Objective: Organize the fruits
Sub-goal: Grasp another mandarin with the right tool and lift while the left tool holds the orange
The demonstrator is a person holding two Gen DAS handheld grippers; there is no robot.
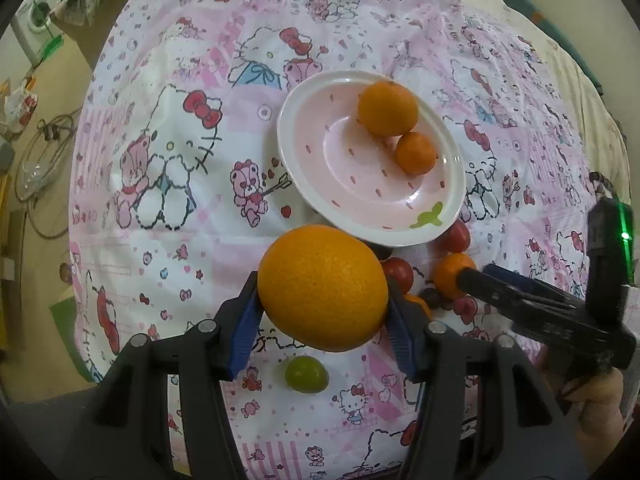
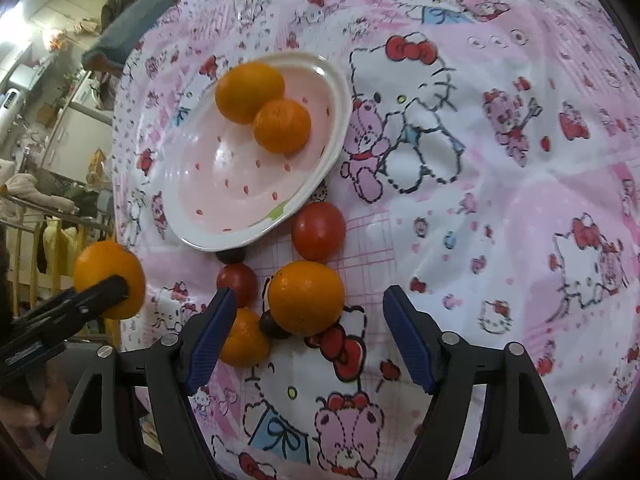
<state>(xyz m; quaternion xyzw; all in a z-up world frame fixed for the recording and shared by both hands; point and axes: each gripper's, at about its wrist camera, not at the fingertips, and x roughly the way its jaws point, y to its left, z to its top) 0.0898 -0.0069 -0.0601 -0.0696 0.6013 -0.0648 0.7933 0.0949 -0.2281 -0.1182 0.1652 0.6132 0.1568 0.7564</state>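
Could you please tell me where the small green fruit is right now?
In the left wrist view, the green fruit lies on the patterned cloth near the bottom centre, just below the large orange held in the left gripper.

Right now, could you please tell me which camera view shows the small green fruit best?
The left wrist view: the green fruit lies in plain sight on the tablecloth, below the held orange. The right wrist view does not show it.
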